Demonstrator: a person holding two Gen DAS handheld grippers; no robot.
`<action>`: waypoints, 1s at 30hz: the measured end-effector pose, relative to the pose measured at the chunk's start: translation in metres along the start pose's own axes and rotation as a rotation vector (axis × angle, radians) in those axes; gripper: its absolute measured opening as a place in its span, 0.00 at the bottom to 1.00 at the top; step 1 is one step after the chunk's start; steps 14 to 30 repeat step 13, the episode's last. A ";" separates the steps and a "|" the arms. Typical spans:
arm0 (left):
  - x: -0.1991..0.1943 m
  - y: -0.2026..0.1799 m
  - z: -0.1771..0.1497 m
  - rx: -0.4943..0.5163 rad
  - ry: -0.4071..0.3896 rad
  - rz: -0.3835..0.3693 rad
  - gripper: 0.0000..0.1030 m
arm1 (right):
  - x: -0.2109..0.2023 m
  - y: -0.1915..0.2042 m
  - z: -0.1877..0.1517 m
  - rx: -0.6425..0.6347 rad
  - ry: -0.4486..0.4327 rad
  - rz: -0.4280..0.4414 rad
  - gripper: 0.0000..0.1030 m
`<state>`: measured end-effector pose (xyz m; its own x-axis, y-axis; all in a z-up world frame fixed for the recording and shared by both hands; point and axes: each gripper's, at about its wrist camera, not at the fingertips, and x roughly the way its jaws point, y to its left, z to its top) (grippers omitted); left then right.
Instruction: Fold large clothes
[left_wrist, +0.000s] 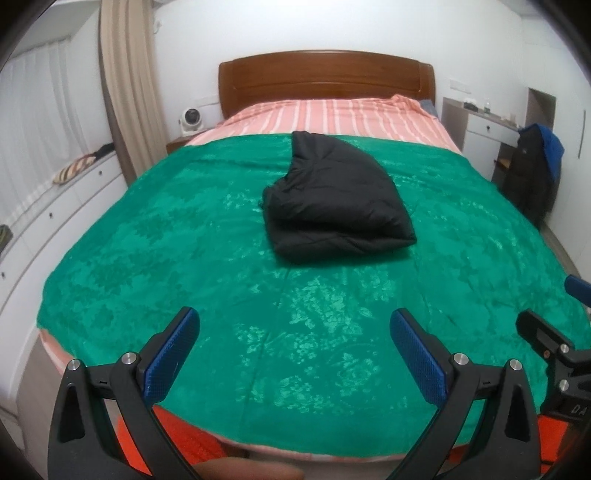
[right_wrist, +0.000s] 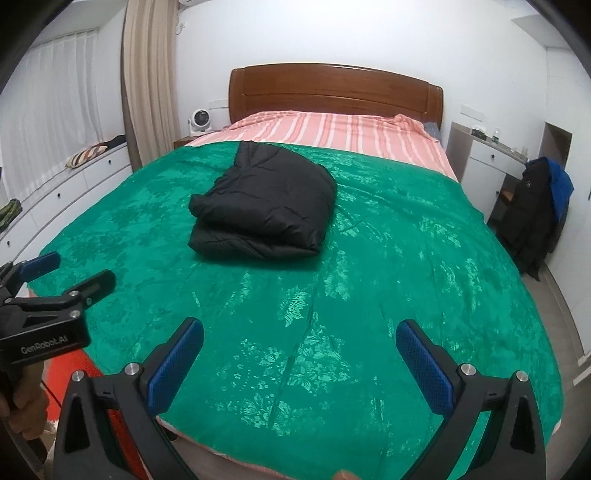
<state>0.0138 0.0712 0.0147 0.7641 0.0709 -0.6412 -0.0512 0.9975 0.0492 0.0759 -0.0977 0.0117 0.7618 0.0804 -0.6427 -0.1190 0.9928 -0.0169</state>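
Both pairs of fingers stand wide apart and hold nothing: the left gripper (left_wrist: 295, 332) and the right gripper (right_wrist: 300, 343) hover side by side at the foot of the bed (left_wrist: 122, 236), well short of the black jacket (left_wrist: 338, 206).

Taking the jacket as the landmark, the green bedspread (left_wrist: 229, 229) lies under it and spreads out on every side; the striped pink sheet (left_wrist: 332, 114) and wooden headboard (left_wrist: 325, 79) lie beyond it. The jacket sits as a thick, doubled bundle with its folded edge toward the grippers and a narrower end pointing at the headboard.

It looks already folded, so the step in hand is probably checking or tidying. Any touch-up should pinch both near corners together, evenly, and press the puffy layers flat so they don't spring open.
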 end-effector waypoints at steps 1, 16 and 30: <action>0.001 0.000 0.000 -0.001 0.003 0.001 1.00 | 0.001 -0.001 -0.001 0.003 0.002 -0.010 1.00; -0.001 -0.001 -0.005 -0.007 -0.032 0.016 0.99 | 0.003 -0.001 -0.002 0.022 -0.001 0.001 1.00; -0.001 -0.001 -0.005 -0.007 -0.032 0.016 0.99 | 0.003 -0.001 -0.002 0.022 -0.001 0.001 1.00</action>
